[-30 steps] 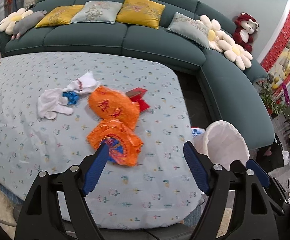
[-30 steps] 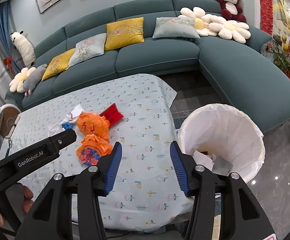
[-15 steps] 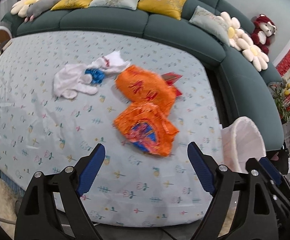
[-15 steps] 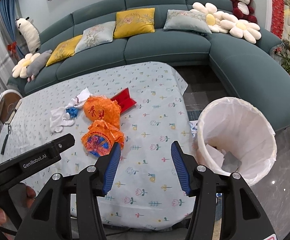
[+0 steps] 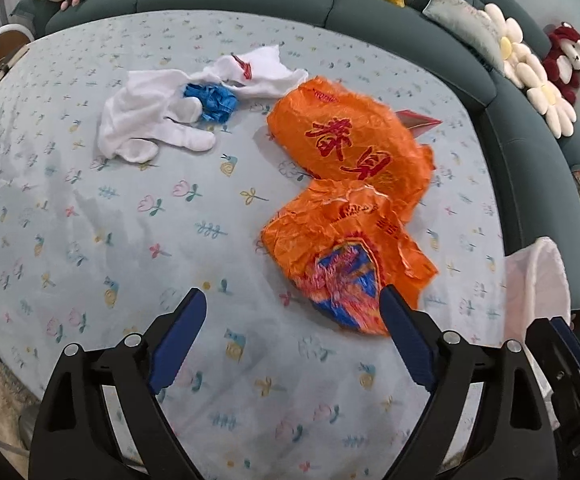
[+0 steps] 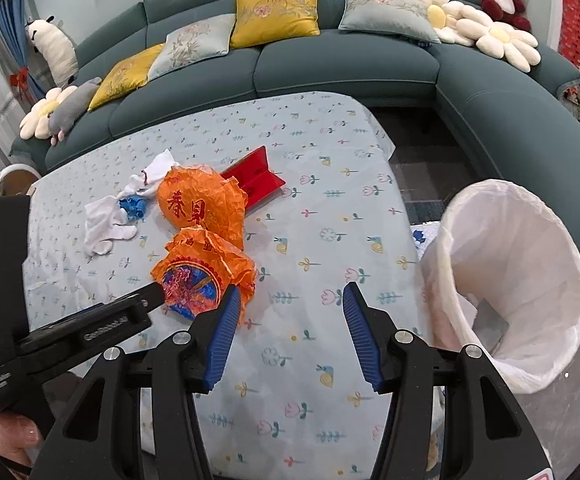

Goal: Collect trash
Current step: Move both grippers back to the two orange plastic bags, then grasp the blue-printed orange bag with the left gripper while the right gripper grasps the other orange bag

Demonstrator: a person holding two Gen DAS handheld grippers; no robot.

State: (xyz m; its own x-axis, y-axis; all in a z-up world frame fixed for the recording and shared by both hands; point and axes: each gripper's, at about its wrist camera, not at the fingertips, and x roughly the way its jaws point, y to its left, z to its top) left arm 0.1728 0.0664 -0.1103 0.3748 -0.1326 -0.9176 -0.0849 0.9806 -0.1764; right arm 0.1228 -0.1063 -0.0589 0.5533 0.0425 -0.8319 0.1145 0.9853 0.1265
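Trash lay scattered on flower-print tablecloth (image 5: 138,248): two crumpled orange wrappers touching each other, nearer orange wrapper (image 5: 341,256) with blue-and-red print, farther orange wrapper (image 5: 353,144) with red characters. Beyond those, partly hidden, red folded card (image 6: 256,178). Off to the side, white glove (image 5: 150,128), white cloth (image 5: 262,68) and small blue crumpled scrap (image 5: 214,100) bunched together, touching. Beside table edge stood white-lined bin (image 6: 509,280), some paper visible at its bottom. Behind table, teal sofa (image 6: 345,68) with cushions and plush toys.

Left gripper (image 5: 291,330) pointed steeply down over tablecloth, jaws wide and opening, nothing pressed between pads; right-hand blue pad overlapped nearer wrapper's edge in view, contact impossible to tell. Right gripper (image 6: 288,322) hung over bare tablecloth between wrappers and bin, jaws parted about halfway, nothing between.
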